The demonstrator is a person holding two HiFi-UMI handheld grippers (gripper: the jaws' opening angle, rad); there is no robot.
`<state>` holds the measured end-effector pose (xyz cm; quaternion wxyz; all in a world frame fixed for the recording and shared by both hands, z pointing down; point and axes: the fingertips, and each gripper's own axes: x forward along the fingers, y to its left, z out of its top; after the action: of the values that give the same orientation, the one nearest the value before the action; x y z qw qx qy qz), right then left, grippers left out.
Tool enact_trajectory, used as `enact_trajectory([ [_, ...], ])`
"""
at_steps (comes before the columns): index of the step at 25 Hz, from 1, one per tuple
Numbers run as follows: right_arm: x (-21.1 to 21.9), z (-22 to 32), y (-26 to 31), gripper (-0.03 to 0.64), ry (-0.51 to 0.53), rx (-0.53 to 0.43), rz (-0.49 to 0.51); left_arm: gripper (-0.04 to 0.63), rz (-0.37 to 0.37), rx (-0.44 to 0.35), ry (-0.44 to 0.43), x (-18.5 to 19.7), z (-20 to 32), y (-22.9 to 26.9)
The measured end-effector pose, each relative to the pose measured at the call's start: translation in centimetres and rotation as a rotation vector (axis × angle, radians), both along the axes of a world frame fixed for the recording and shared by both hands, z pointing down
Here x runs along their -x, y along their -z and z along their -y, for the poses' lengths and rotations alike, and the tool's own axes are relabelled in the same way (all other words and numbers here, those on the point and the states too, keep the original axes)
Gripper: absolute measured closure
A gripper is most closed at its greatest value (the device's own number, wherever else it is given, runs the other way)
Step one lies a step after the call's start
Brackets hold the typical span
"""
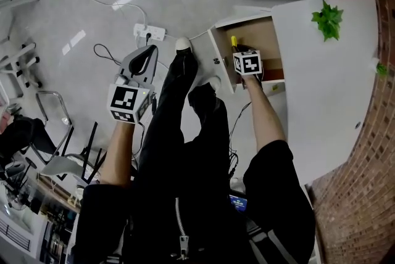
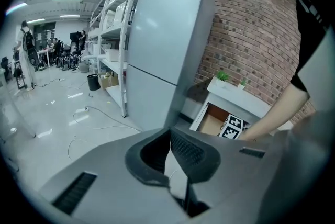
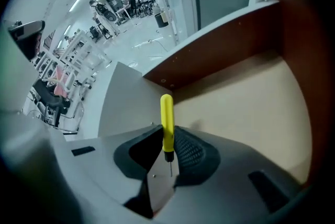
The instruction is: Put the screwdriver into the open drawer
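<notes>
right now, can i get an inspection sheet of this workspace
surface: white cabinet top holds a small plant
job's things: yellow screwdriver over the open drawer, not yet released
clutter: nothing seen in the drawer
grippers: right gripper shut on the screwdriver; left gripper shut, empty, above the floor
cables: white cable and power strip on the floor
surroundings: brick wall, tall white cabinet, shelving

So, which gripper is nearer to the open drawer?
Right. The right gripper, holding the screwdriver, is over the open drawer; the left gripper hangs off to the side, above the floor.
</notes>
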<state>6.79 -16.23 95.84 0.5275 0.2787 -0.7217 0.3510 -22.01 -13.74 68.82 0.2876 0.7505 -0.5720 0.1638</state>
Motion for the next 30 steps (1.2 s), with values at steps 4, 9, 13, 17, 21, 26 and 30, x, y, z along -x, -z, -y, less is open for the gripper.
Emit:
enact_trajectory([
  [4, -0.4, 0.5, -2.2, 0.541, -0.002, 0.014, -0.032, 0.569, 0.002, 0.026, 0.009, -0.1, -1.1, -2.0],
  [9, 0.0, 0.4, -4.5, 0.54, 0.013, 0.039, -0.022, 0.569, 0.019, 0.058, 0.035, 0.8, -2.4, -4.1],
  [13, 0.1, 0.6, -5.8, 0.54, 0.016, 0.061, -0.029, 0.569, 0.022, 0.057, 0.064, 1.6, -2.7, -4.8],
  [17, -0.2, 0.5, -6.4, 0.535, -0.042, 0.09, -0.039, 0.569, 0.023, 0.055, 0.076, 1.6, -3.3, -5.0],
  [21, -0.3, 0.5, -5.4, 0.524, -0.076, 0.07, -0.014, 0.569, 0.022, 0.052, 0.075, 1.2, -4.0, -4.5],
  [26, -0.2, 0.4, -1.8, 0.522, -0.096, 0.024, 0.008, 0.569, 0.031, 0.023, 0.057, 0.5, -3.9, -2.5],
  [30, 1.0, -0.5, 2.6, 0.574, -0.137, -0.059, 0.141, 0.569, 0.052, -0.014, 0.034, -0.3, -3.2, 0.2],
])
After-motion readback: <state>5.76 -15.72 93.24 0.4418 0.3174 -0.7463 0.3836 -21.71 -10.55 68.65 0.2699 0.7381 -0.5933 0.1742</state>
